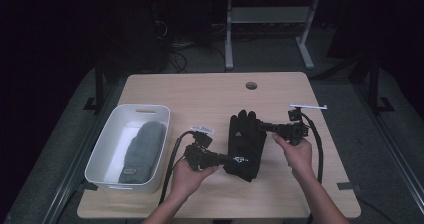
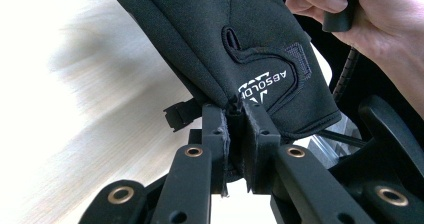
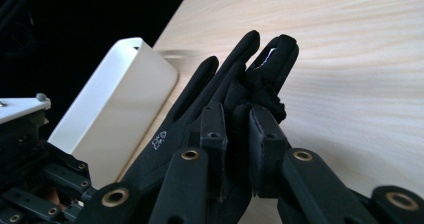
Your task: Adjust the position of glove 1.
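Two grippers, one black glove held between them, one white bin with one grey glove inside.

Nearest the person, the left gripper (image 1: 226,159) is clamped on the black glove's (image 1: 245,144) cuff, and the right gripper (image 1: 260,126) is clamped on its fingers at the far end; the glove hangs between them over the middle of the worktop (image 1: 210,94). To the left, the bin (image 1: 100,154) sits at the worktop's left edge with the grey glove (image 1: 142,151) lying lengthwise in it. Bare wood lies open between bin and black glove, and beyond both to the far edge, where one round hole (image 1: 251,85) shows. The left gripper view gives the cuff's white logo (image 2: 265,84) and the person's other hand (image 2: 365,19). The right gripper view gives the glove's fingertips (image 3: 270,64) and the bin's side wall (image 3: 115,109).
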The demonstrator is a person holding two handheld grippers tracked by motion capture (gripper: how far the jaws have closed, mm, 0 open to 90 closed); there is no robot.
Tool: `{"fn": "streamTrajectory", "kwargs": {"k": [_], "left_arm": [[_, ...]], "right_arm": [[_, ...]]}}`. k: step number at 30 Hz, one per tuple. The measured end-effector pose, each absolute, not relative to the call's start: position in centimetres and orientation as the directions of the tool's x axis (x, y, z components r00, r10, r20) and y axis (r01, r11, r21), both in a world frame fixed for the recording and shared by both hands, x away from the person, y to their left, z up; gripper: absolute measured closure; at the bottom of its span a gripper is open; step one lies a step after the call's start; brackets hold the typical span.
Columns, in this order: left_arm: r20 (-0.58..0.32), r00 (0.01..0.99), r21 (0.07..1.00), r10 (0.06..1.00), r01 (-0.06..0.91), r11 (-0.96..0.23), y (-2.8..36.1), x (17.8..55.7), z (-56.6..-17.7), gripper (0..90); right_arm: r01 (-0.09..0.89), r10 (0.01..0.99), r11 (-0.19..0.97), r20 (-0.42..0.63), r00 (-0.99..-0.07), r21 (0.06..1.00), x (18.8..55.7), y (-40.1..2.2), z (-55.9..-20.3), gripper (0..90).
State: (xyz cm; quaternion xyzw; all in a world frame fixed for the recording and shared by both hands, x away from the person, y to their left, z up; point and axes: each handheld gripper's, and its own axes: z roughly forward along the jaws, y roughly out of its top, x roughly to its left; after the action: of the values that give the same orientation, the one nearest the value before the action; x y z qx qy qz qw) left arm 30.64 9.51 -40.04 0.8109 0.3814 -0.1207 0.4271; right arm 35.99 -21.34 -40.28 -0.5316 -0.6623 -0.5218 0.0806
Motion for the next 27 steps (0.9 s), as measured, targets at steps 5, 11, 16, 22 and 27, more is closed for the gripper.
{"fn": "streamTrajectory", "kwargs": {"k": [5,11,16,22,27], "left_arm": [[-0.524,0.674,0.605,0.52,0.725,-0.33,10.4,30.6,-39.6,82.0],[-0.528,0.673,0.615,0.518,0.724,-0.313,11.3,30.5,-39.0,82.0],[-0.53,0.668,0.622,0.522,0.725,-0.297,12.3,30.5,-38.3,82.0],[-0.519,0.674,0.632,0.527,0.717,-0.295,13.5,30.5,-37.7,82.0],[-0.522,0.67,0.641,0.528,0.717,-0.276,14.8,30.6,-37.2,82.0]], "right_arm": [[0.788,0.606,-0.11,0.669,-0.431,0.606,36.4,-20.5,-39.7,78.9],[0.788,0.589,-0.106,0.676,-0.442,0.607,36.8,-19.6,-39.0,78.9],[0.785,0.573,-0.105,0.682,-0.455,0.611,37.2,-18.9,-38.3,78.9],[0.786,0.555,-0.094,0.687,-0.469,0.612,37.8,-17.5,-37.5,78.9],[0.786,0.539,-0.089,0.693,-0.479,0.612,38.2,-16.3,-36.8,78.9]]}}
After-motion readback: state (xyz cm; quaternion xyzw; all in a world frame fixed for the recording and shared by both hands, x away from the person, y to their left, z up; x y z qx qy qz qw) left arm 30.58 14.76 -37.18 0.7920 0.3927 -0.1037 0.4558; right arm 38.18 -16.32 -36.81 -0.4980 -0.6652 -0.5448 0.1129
